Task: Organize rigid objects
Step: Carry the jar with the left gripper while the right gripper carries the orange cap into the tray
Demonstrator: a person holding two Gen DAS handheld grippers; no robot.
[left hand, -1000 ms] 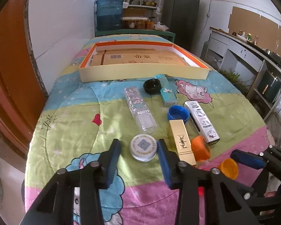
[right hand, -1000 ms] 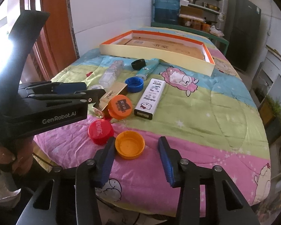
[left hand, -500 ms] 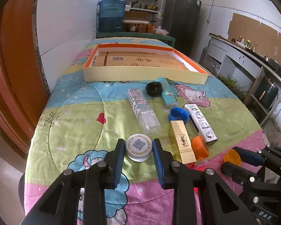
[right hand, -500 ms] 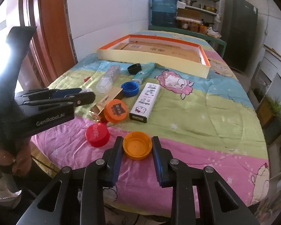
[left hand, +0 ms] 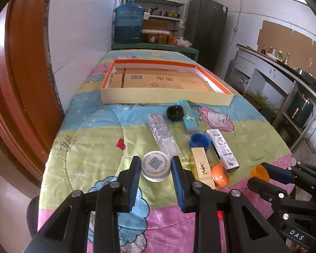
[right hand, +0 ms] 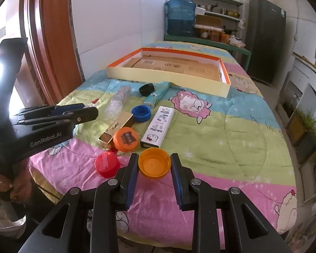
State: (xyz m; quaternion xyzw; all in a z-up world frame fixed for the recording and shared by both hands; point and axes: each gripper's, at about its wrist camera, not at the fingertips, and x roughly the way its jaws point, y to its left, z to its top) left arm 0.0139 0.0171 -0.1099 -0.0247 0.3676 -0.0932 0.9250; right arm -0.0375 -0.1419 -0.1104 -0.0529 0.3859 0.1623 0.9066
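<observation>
Between the left gripper (left hand: 156, 166), clamped, sits a QR-code lid (left hand: 156, 165); the right gripper (right hand: 154, 165) pinches an orange cap (right hand: 154, 165).

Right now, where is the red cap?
In the right wrist view, the red cap sits on the pink quilt stripe, left of the yellow-orange cap, just below the orange lid.

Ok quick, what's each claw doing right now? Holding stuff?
Left gripper: shut on the white QR-code lid.
Right gripper: shut on the orange cap.
</observation>
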